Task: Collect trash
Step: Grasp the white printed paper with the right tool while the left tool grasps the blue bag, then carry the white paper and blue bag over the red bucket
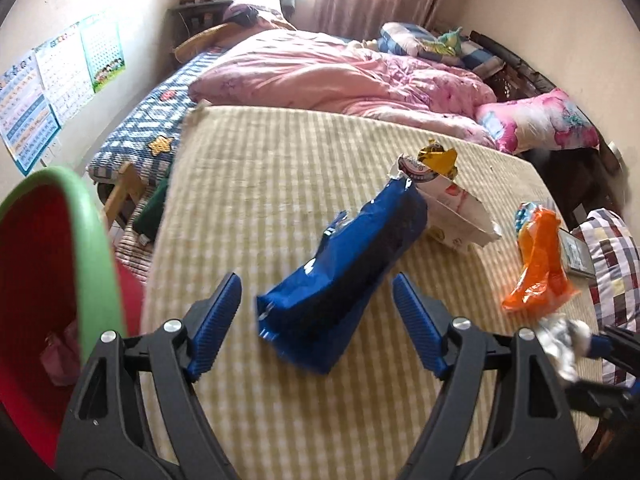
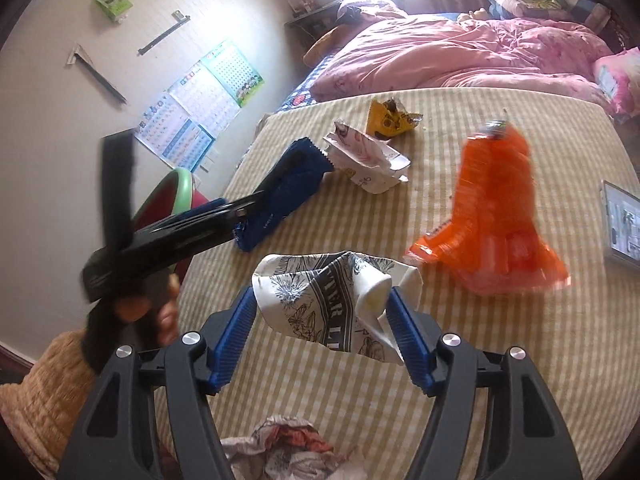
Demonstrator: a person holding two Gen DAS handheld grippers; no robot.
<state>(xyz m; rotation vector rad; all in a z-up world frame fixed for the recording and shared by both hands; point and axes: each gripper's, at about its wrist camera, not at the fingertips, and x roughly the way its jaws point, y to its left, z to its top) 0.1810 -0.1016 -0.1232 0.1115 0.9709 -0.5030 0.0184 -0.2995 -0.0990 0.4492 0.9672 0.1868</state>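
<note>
Trash lies on a yellow checked table point(image 1: 248, 184). A blue snack bag point(image 1: 340, 280) lies between the open jaws of my left gripper point(image 1: 318, 288), untouched by either finger. My right gripper point(image 2: 320, 308) has a crumpled white printed wrapper point(image 2: 324, 304) between its fingers, touching both. An orange bag point(image 2: 496, 224) stands to the right. A torn white carton point(image 2: 368, 160) and a yellow wrapper point(image 2: 388, 120) lie farther back. A red bin with a green rim point(image 1: 80, 248) stands at the table's left.
A bed with a pink quilt point(image 1: 320, 76) lies beyond the table. A tablet point(image 2: 620, 224) lies at the table's right edge. More crumpled paper point(image 2: 288, 452) sits under my right gripper. A checked cushion point(image 1: 616, 264) is at the right.
</note>
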